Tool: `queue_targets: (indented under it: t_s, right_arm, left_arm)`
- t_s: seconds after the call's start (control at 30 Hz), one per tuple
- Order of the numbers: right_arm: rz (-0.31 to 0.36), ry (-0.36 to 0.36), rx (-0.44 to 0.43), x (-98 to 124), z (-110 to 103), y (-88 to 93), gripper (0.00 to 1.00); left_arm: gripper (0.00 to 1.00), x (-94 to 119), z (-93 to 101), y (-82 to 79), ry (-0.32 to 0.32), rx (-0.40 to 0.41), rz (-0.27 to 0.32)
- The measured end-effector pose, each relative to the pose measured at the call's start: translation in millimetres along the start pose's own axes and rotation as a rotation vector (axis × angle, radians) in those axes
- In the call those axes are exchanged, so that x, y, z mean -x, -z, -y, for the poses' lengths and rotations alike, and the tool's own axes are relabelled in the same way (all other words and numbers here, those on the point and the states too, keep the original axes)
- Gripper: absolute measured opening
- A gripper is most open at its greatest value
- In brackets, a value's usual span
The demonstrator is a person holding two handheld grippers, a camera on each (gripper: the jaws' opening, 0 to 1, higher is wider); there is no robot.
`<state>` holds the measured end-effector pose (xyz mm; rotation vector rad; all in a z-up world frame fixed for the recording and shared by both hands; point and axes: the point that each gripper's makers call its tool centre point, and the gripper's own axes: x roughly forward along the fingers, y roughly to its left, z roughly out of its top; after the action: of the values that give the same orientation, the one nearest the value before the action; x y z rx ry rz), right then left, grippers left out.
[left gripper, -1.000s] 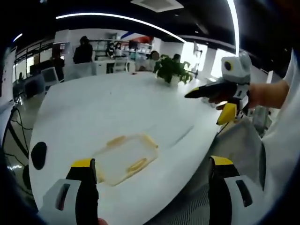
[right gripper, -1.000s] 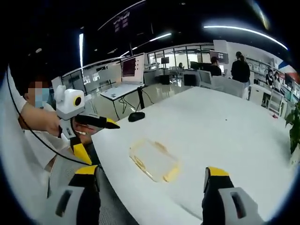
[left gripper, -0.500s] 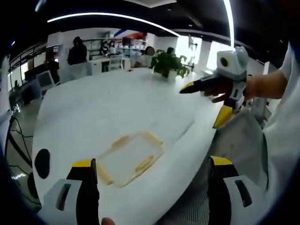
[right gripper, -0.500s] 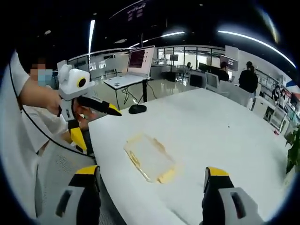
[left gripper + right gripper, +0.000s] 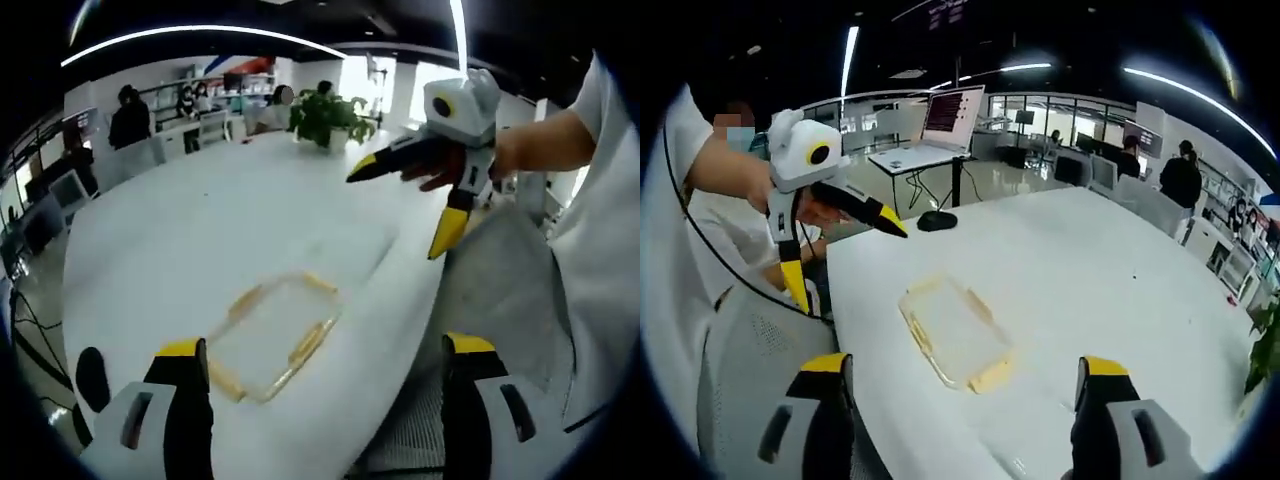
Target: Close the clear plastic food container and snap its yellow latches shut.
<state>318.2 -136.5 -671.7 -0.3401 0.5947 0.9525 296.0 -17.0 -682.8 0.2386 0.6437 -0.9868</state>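
Two grippers hang above a white bench (image 5: 200, 230) and neither touches anything. In the left gripper view, the left gripper (image 5: 325, 395) rises from six o'clock with its yellow-tipped jaws wide apart and nothing between them; the clear plastic food container (image 5: 272, 335) lies flat on the bench just ahead of the left jaw, near the bench's near edge, with yellow latches (image 5: 307, 343) along its sides. A dark mouse (image 5: 90, 378) sits at about eight o'clock, and a potted plant (image 5: 325, 115) stands at the far end near twelve. At two o'clock the right gripper (image 5: 405, 165) is held in a hand (image 5: 505, 150) well above the bench, its jaws looking nearly together. In the right gripper view, the left gripper (image 5: 865, 210) shows at ten o'clock, the container (image 5: 952, 332) lies at centre, and the right gripper's own jaws (image 5: 960, 395) stand apart at six. The lid appears to rest on the box already, though whether it is fully seated cannot be told; the latches look unpressed. As I judge it, the task is barely begun: both grippers must come down and each latch be snapped.
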Motion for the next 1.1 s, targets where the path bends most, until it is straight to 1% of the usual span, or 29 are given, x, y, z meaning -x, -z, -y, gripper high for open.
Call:
queue_targets:
  t_s: [0.03, 0.1, 0.13, 0.2, 0.23, 0.33, 0.37, 0.4, 0.43, 0.47, 0.53, 0.63, 0.7, 0.77, 0.8, 0.87, 0.9, 0.97, 1.03, 1.1]
  right_arm:
    - [-0.001, -0.009, -0.007, -1.1, -0.2, 0.2, 0.91]
    - [-0.008, -0.020, -0.018, -4.3, 2.2, 3.3, 0.91]
    - [-0.013, -0.021, -0.017, -4.9, 2.7, 4.4, 0.90]
    - [-0.033, -0.025, 0.007, -6.9, 4.3, 7.5, 0.89]
    - [-0.036, -0.026, 0.018, -7.5, 5.1, 7.5, 0.88]
    - [-0.042, -0.039, 0.027, -10.9, 6.8, 6.8, 0.88]
    - [-0.047, -0.038, 0.041, -11.8, 7.8, 7.4, 0.87]
    - [-0.055, -0.041, 0.060, -13.4, 9.1, 8.6, 0.87]
    - [-0.056, -0.043, 0.059, -14.4, 9.2, 8.8, 0.86]
    - [-0.057, -0.044, 0.055, -15.9, 9.6, 9.4, 0.86]
    - [-0.060, -0.049, 0.042, -18.7, 9.6, 11.1, 0.85]
    - [-0.081, -0.057, 0.078, -22.7, 8.3, 15.3, 0.84]
    - [-0.083, -0.065, 0.078, -23.8, 7.6, 15.1, 0.84]
    - [-0.087, -0.073, 0.090, -25.1, 7.4, 15.3, 0.84]
    - [-0.092, -0.074, 0.099, -26.0, 7.9, 15.9, 0.83]
    - [-0.101, -0.081, 0.116, -27.9, 8.6, 17.4, 0.82]
    - [-0.100, -0.084, 0.114, -28.5, 9.0, 17.2, 0.82]
    - [-0.106, -0.094, 0.115, -30.0, 8.4, 17.9, 0.82]
    - [-0.119, -0.098, 0.145, -31.4, 9.1, 19.6, 0.81]
    - [-0.120, -0.107, 0.141, -33.7, 9.4, 20.4, 0.80]
  left_arm:
    - [0.95, 0.0, -0.9, 0.1, 0.005, -0.003, -0.003]
    - [0.95, -0.7, -3.4, -4.1, 0.014, 0.049, 0.023]
    - [0.95, -0.7, -5.3, -4.0, 0.010, 0.040, 0.020]
    - [0.94, -1.7, -11.1, -1.2, -0.014, -0.026, -0.001]
    - [0.94, -2.6, -10.8, 1.1, -0.010, -0.047, -0.015]
    - [0.94, -6.7, -11.8, 7.0, 0.006, -0.067, -0.041]
    - [0.94, -7.0, -13.1, 8.5, 0.005, -0.085, -0.050]
    - [0.94, -7.5, -16.6, 9.9, -0.003, -0.123, -0.061]
    - [0.94, -7.9, -17.4, 12.2, 0.001, -0.132, -0.074]
    - [0.93, -8.8, -18.8, 14.4, 0.008, -0.131, -0.087]
    - [0.93, -9.4, -21.9, 15.2, 0.011, -0.137, -0.090]
    - [0.90, -10.7, -30.3, 17.6, 0.017, -0.153, -0.106]
    - [0.90, -11.3, -34.5, 18.3, 0.018, -0.156, -0.112]
    - [0.90, -11.7, -38.0, 16.7, 0.028, -0.150, -0.103]
    - [0.88, -11.6, -38.8, 15.9, 0.034, -0.149, -0.099]
    - [0.87, -12.1, -38.9, 11.8, 0.053, -0.146, -0.075]
    - [0.87, -12.4, -39.3, 11.7, 0.056, -0.149, -0.075]
    - [0.86, -14.2, -41.8, 13.9, 0.062, -0.157, -0.087]
    - [0.85, -15.3, -45.2, 19.0, 0.067, -0.179, -0.112]
    - [0.84, -16.0, -46.5, 22.0, 0.075, -0.203, -0.126]
